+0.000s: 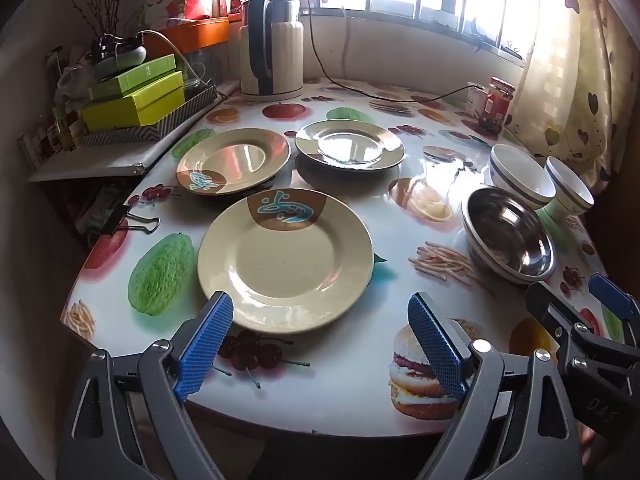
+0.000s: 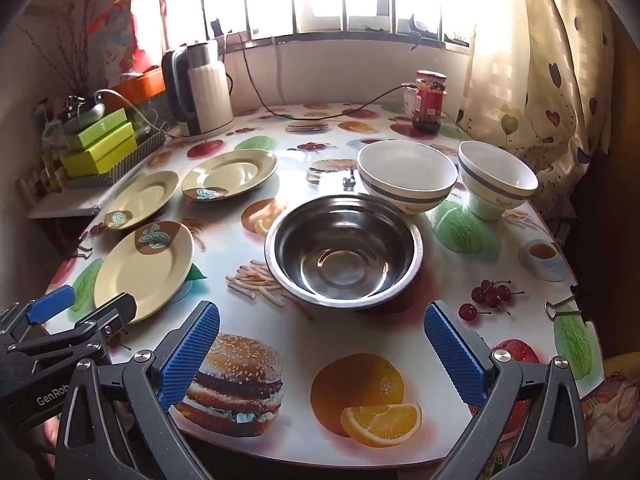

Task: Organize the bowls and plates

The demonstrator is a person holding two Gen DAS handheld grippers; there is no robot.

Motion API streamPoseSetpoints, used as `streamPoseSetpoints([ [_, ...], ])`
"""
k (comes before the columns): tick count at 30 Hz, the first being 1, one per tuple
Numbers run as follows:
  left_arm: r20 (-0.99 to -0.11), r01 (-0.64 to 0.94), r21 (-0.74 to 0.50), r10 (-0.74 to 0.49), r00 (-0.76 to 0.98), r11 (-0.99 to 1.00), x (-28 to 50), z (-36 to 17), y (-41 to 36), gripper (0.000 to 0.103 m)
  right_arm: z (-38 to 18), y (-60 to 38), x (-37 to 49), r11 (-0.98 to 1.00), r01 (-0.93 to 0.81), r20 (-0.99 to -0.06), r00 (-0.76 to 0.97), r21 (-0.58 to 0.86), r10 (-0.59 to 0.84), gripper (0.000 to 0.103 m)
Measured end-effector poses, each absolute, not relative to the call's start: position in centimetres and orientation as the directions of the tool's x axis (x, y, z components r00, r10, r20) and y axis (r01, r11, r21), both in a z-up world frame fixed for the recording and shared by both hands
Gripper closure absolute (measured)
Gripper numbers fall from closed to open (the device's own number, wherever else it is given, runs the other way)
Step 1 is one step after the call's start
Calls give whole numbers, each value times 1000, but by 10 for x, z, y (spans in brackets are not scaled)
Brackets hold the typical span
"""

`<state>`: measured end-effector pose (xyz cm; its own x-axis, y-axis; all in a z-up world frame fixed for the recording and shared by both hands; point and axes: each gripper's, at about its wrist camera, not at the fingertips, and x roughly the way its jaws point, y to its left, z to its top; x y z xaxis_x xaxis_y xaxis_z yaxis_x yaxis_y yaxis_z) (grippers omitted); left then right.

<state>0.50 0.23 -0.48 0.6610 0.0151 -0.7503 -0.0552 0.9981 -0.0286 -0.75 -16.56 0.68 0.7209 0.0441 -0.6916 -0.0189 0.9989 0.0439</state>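
Table (image 2: 360,344): three plates toward its left edge, nearest plate (image 1: 286,258) by the front edge. Steel bowl (image 2: 344,250) center-right, two white bowls (image 2: 406,176) behind it. My L gripper (image 1: 320,344) & R gripper (image 2: 322,354) hung wide open, holding nothing.

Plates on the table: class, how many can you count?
3. The nearest plate lies by the left gripper, the left plate beyond it, the far plate nearer the kettle. None stacked or hidden.
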Motion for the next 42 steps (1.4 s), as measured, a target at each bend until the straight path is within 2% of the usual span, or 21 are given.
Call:
streamPoseSetpoints([
  [42,-747,-56,-25,19,665,998,6,-5,2,13,6,-165,-6,999,-13,-694,719,47,42,0],
])
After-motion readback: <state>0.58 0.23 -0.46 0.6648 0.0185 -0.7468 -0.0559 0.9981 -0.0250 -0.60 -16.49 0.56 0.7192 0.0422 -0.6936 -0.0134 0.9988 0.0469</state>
